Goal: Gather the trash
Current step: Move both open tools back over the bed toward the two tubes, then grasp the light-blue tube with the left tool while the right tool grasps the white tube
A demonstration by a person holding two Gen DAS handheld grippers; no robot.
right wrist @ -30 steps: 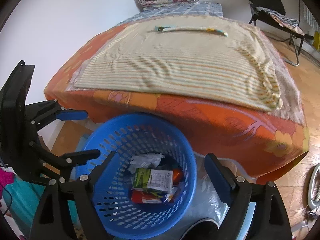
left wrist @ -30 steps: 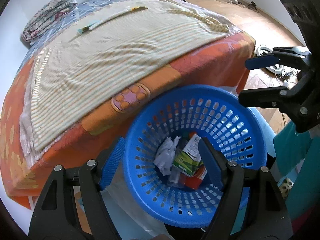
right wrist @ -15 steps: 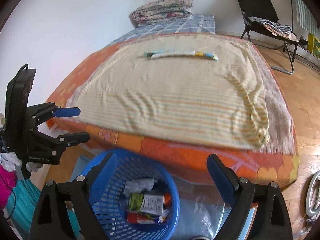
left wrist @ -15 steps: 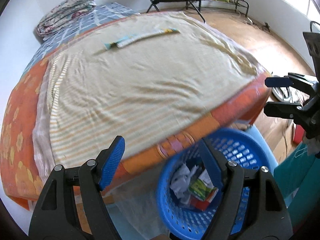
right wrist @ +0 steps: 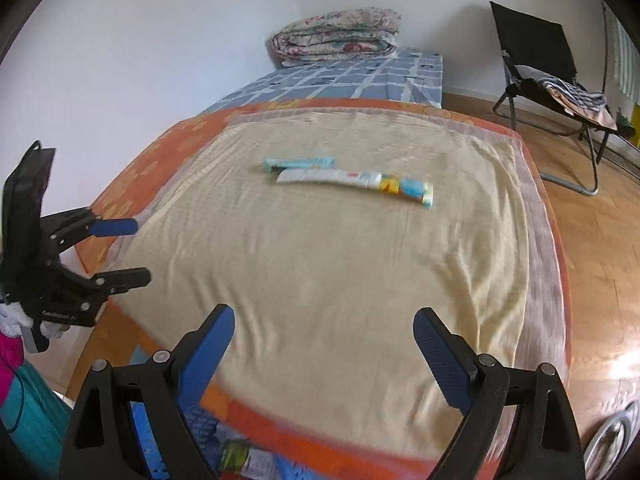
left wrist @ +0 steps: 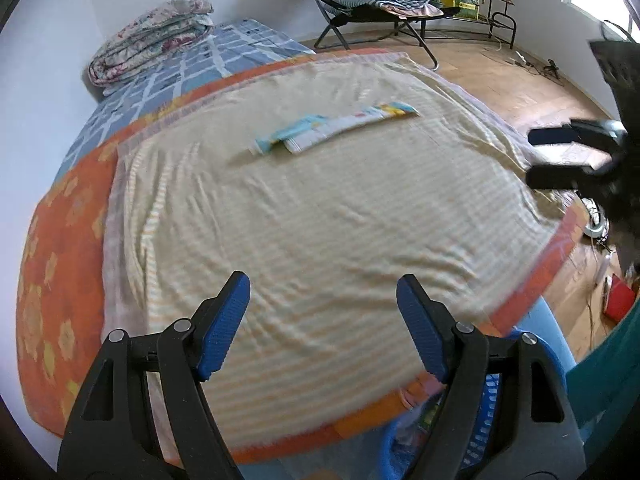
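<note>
On the bed [right wrist: 320, 280] two wrappers [right wrist: 352, 178] are lying; we are heading for them, both grippers [left wrist: 322, 320] [right wrist: 324, 344] spread and empty, needing a longer reach.

Blanket [left wrist: 320, 220] — pale yellow stripes.

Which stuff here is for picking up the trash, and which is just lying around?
For the job: two long wrappers on the bed, blue basket with trash in it, left tongs and right tongs, both open and empty.

Just lying around: folded quilt, black chair, striped blanket.
</note>
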